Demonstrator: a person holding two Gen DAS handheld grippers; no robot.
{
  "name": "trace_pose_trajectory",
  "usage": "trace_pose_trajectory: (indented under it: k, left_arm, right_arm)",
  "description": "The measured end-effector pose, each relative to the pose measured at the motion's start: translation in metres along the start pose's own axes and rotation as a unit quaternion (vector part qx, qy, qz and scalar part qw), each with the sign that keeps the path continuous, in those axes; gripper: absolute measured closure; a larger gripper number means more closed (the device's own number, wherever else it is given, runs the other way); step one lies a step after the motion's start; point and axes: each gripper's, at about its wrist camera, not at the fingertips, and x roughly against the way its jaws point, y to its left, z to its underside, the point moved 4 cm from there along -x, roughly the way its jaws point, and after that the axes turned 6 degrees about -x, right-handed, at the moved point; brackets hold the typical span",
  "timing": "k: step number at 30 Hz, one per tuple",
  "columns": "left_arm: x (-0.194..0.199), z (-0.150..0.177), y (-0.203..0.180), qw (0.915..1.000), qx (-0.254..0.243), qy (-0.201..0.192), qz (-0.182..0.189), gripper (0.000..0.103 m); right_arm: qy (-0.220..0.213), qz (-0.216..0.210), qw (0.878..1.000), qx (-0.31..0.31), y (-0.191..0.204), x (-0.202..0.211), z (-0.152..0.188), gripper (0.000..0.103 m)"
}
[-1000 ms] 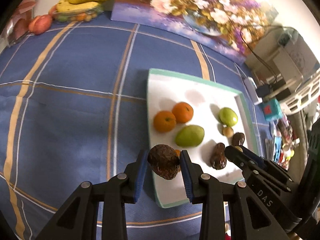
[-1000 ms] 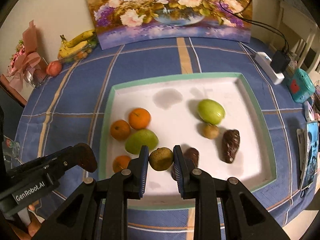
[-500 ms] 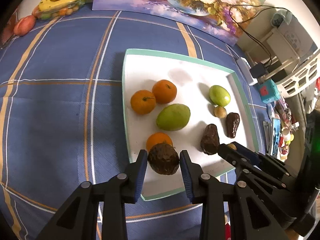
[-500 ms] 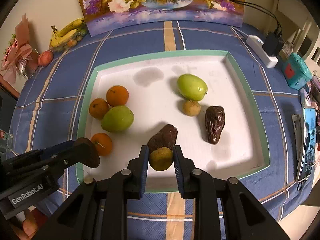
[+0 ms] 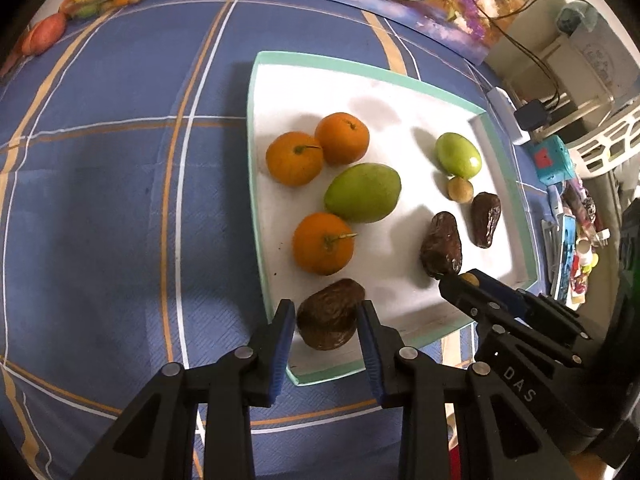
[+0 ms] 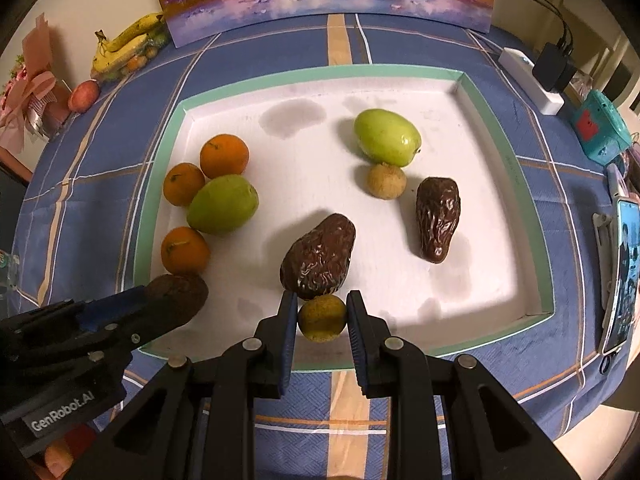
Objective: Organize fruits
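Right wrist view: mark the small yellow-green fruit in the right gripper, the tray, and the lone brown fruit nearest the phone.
small yellow-green fruit [image 6: 322, 317], right wrist view, middle of its skin.
tray [image 6: 384, 71], right wrist view, green far rim.
wrinkled brown fruit [image 6: 437, 218], right wrist view, centre of body.

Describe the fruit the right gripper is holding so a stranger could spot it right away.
Find the white tray with the green rim on the blue tablecloth. At its near edge, the right gripper pinches a small round yellowish fruit, smooth beside the bigger wrinkled brown fruit behind it.
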Motion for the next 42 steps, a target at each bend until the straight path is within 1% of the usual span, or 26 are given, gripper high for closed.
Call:
trace_pose_trajectory:
  k: [4,7,12,13,14,15,17,18,20,21,23,24,25,26,27,30,31,33,35,36,37,39,42]
  left_arm:
    - [0.005,0.0,0.002,1.0,0.0,-0.006,0.004,0.069]
    - [0.01,0.0,0.002,0.9999,-0.001,-0.011,0.006,0.067]
    - [0.023,0.002,0.009,0.9996,0.0,-0.028,0.0,0.066]
    - [0.024,0.002,0.01,0.9995,0.002,-0.031,-0.001,0.062]
    - [0.026,0.002,0.012,0.9995,0.004,-0.033,-0.002,0.055]
    - [0.028,0.002,0.016,0.9993,0.009,-0.035,-0.003,0.053]
    - [0.031,0.001,0.022,0.999,0.017,-0.04,-0.013,0.041]
    - [0.033,0.0,0.027,0.9984,0.021,-0.044,-0.027,0.039]
    - [0.036,-0.001,0.037,0.9969,0.026,-0.05,-0.055,0.022]
    - [0.037,-0.001,0.04,0.9962,0.027,-0.053,-0.064,0.018]
    - [0.039,-0.001,0.048,0.9945,0.028,-0.057,-0.083,0.007]
    - [0.04,0.0,0.052,0.9936,0.027,-0.059,-0.092,0.004]
    - [0.041,0.0,0.055,0.9928,0.025,-0.062,-0.099,0.0]
    - [0.043,0.0,0.057,0.9919,0.023,-0.066,-0.106,0.0]
    - [0.045,0.0,0.06,0.9908,0.02,-0.07,-0.113,0.0]
    - [0.049,0.002,0.069,0.9893,0.025,-0.073,-0.124,0.0]
    - [0.049,0.003,0.073,0.9892,0.03,-0.072,-0.124,0.0]
    - [0.052,0.004,0.083,0.9882,0.046,-0.073,-0.127,0.0]
    - [0.056,0.005,0.092,0.9861,0.061,-0.08,-0.132,0.0]
    - [0.06,0.005,0.095,0.985,0.064,-0.085,-0.136,0.0]
    - [0.063,0.006,0.098,0.9836,0.064,-0.089,-0.144,0.0]
    - [0.067,0.003,0.1,0.9796,0.058,-0.093,-0.169,0.0]
    - [0.076,0.003,0.103,0.9748,0.05,-0.102,-0.192,0.0]
  right_arm:
    - [0.004,0.002,1.0,0.0,0.0,-0.003,0.001,0.077]
    - [0.004,0.006,1.0,0.001,0.001,-0.004,0.002,0.077]
    - [0.001,0.009,1.0,0.002,0.004,-0.004,0.003,0.077]
    - [0.0,0.01,1.0,0.002,0.004,-0.003,0.004,0.077]
    - [-0.001,0.011,1.0,0.001,0.004,-0.003,0.004,0.077]
    - [-0.001,0.012,1.0,0.0,0.004,-0.003,0.005,0.076]
    - [-0.002,0.014,1.0,-0.001,0.005,-0.003,0.005,0.076]
    - [-0.004,0.015,1.0,-0.002,0.005,-0.002,0.006,0.076]
    - [-0.007,0.014,1.0,-0.002,0.007,0.0,0.006,0.076]
    - [-0.01,0.014,1.0,-0.002,0.008,0.001,0.006,0.076]
    - [-0.014,0.015,1.0,-0.001,0.011,0.003,0.007,0.076]
    - [-0.015,0.015,1.0,-0.001,0.011,0.004,0.007,0.073]
    - [-0.018,0.015,1.0,-0.003,0.012,0.005,0.007,0.062]
    - [-0.02,0.014,1.0,-0.004,0.014,0.006,0.007,0.056]
    - [-0.023,0.013,1.0,-0.004,0.016,0.007,0.006,0.048]
    - [-0.032,0.012,0.999,-0.004,0.024,0.01,0.006,0.039]
    - [-0.036,0.012,0.999,-0.002,0.027,0.012,0.006,0.034]
    - [-0.042,0.012,0.999,-0.002,0.03,0.015,0.006,0.031]
    - [-0.047,0.013,0.999,-0.001,0.034,0.017,0.006,0.025]
    - [-0.05,0.015,0.999,0.0,0.035,0.019,0.006,0.016]
    - [-0.054,0.018,0.998,0.003,0.037,0.019,0.006,0.013]
    - [-0.061,0.021,0.998,0.008,0.04,0.021,0.007,0.012]
    - [-0.072,0.025,0.997,0.014,0.045,0.026,0.006,0.012]
